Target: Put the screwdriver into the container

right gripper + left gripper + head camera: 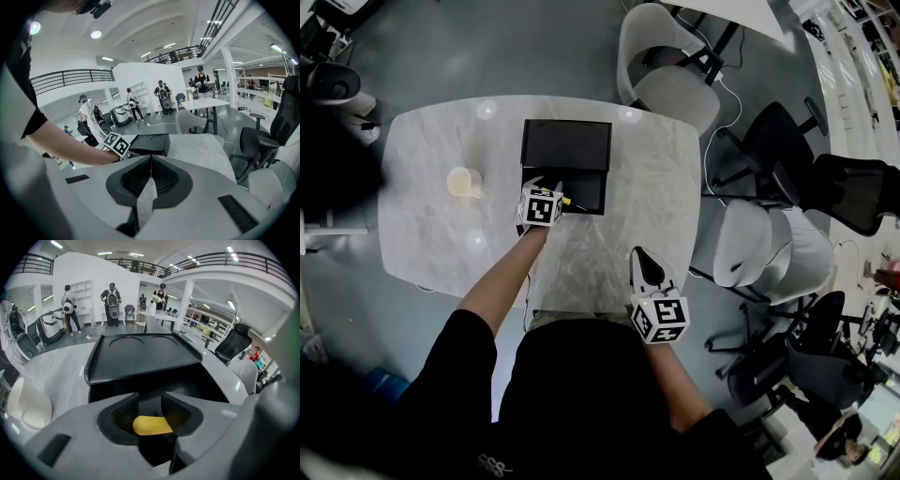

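Note:
The screwdriver's yellow handle (152,425) lies crosswise in the gap of my left gripper (150,397), whose jaws stand apart and do not press on it. That gripper hangs over the front compartment of the black container (140,357), tilted steeply down. In the head view the left gripper (544,186) sits at the container's (581,187) near left edge, with a bit of the yellow screwdriver (565,199) beside it. My right gripper (643,257) rests near the table's front edge, shut and empty. Its own view shows the right gripper (151,159) with its pads touching.
A pale cup (465,182) stands on the marble table (647,187) left of the container and shows as the cup (23,404) in the left gripper view. The container's raised lid (566,143) lies behind it. White chairs (675,84) and black office chairs (778,141) stand at the right.

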`<state>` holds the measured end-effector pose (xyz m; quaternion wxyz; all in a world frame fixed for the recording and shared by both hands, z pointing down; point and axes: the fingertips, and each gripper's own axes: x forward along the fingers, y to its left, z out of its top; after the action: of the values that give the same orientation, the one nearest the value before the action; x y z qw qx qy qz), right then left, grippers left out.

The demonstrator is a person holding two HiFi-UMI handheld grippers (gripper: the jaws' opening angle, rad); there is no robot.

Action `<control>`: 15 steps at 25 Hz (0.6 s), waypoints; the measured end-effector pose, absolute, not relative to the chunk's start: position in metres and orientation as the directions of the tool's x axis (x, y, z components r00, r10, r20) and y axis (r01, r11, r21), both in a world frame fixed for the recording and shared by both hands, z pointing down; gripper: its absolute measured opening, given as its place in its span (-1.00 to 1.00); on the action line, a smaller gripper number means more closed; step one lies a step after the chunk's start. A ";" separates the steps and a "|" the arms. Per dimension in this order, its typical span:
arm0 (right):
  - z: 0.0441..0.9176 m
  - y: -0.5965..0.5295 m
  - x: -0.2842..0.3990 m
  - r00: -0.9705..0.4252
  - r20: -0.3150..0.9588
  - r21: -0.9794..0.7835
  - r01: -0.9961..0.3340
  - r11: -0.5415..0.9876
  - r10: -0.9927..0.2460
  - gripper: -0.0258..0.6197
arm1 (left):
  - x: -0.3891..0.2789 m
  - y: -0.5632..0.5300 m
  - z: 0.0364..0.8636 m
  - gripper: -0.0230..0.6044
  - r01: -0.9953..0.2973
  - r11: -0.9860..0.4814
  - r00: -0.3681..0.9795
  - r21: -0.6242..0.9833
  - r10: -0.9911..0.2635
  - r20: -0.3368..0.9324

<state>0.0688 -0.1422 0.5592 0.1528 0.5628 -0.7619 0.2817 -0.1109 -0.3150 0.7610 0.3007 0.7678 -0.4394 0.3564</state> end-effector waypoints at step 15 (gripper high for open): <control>0.561 -0.133 0.069 -0.310 0.564 -0.246 -0.948 0.203 -0.765 -0.88 | -0.104 -0.316 0.763 -0.11 -0.880 -0.455 0.372 0.136 -0.482 0.793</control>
<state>0.0693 -0.1329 0.5609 0.1615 0.5646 -0.7586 0.2824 -0.1043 -0.3158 0.7633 0.2844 0.7780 -0.4375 0.3498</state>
